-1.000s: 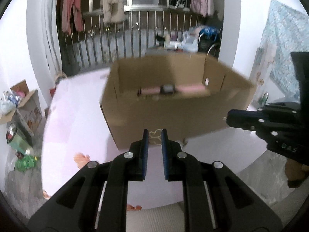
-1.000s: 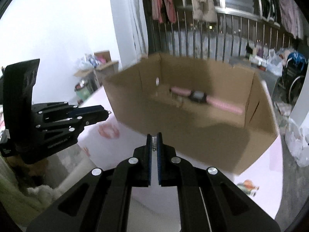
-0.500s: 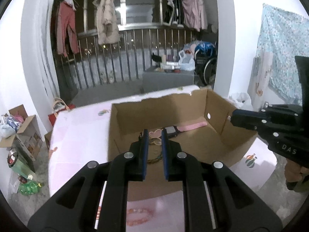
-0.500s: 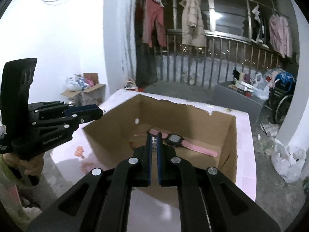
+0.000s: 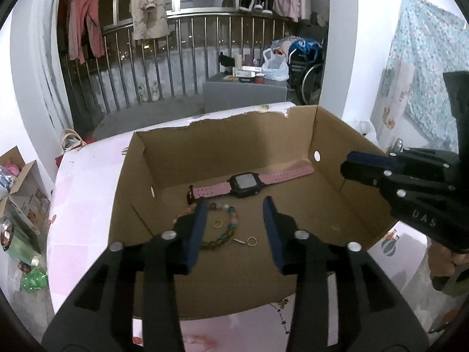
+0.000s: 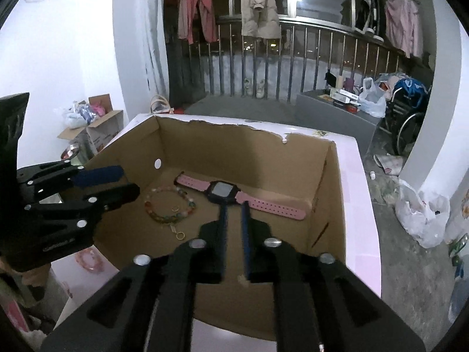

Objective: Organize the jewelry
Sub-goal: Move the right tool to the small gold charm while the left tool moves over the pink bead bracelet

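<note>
An open cardboard box [image 5: 293,135] [image 6: 328,176] stands on a pink table. Inside lie a pink-strapped watch [image 5: 244,184] [image 6: 224,190], a bead bracelet [image 5: 227,228] [image 6: 167,205], and small gold rings [image 5: 251,241] [image 6: 180,236]. My left gripper [image 5: 234,205] is open and empty above the box floor, over the bracelet. My right gripper [image 6: 233,208] is slightly open and empty, just short of the watch. Each gripper shows in the other's view, the left [image 6: 99,174] and the right [image 5: 363,165].
The pink table [image 5: 79,205] carries printed pictures. A railing with hanging clothes [image 5: 146,6] is behind. A grey cabinet [image 5: 243,91], a wheelchair [image 6: 407,111], boxes [image 6: 96,123] and bags [image 6: 422,214] stand on the floor around.
Both grippers rose over the box rim and now look down into it. Both opened: the left wide, the right slightly. What they pinched has been let go into the box.
</note>
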